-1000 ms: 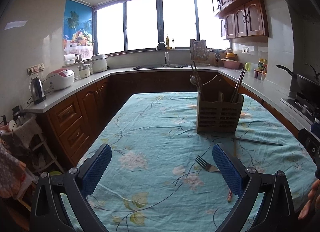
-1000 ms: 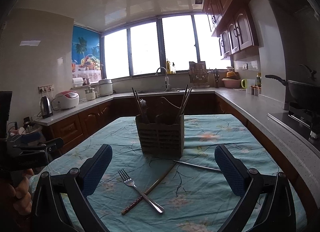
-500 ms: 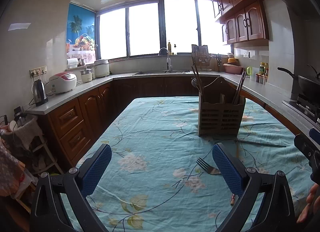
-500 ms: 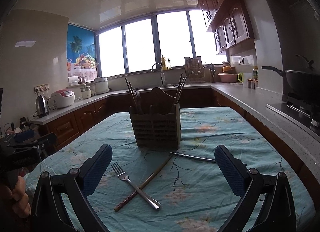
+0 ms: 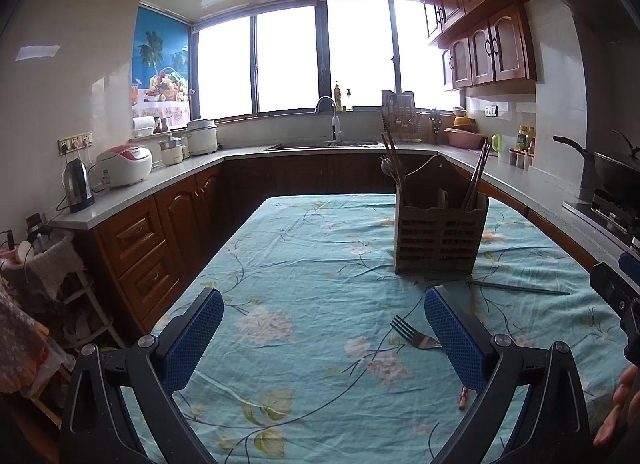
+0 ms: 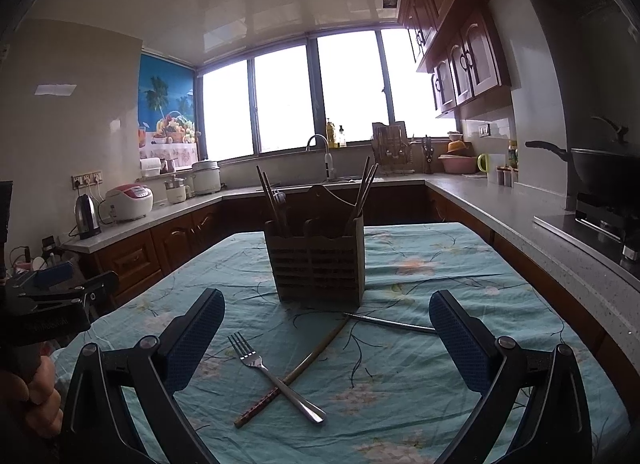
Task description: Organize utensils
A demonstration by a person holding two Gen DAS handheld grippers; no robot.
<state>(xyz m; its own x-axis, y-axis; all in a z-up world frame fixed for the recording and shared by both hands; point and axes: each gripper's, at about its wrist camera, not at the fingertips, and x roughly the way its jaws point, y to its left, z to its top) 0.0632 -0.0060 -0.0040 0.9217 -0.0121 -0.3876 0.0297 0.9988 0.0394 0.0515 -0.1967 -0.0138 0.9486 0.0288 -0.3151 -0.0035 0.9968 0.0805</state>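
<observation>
A slatted utensil holder stands on the table with chopsticks and a spoon in it; it also shows in the left wrist view. A metal fork lies across a wooden chopstick in front of it. A metal chopstick lies to the holder's right. My right gripper is open and empty above the fork. My left gripper is open and empty, left of the fork, whose handle is hidden by the right finger.
The table wears a teal floral cloth. Counters with a kettle, rice cooker and sink run around the room. A wok sits on the stove at the right. A cluttered rack stands left of the table.
Both grippers have shifted slightly; the holder now sits a little lower and closer in the right wrist view. Both stay open and empty. The utensils have not moved.
</observation>
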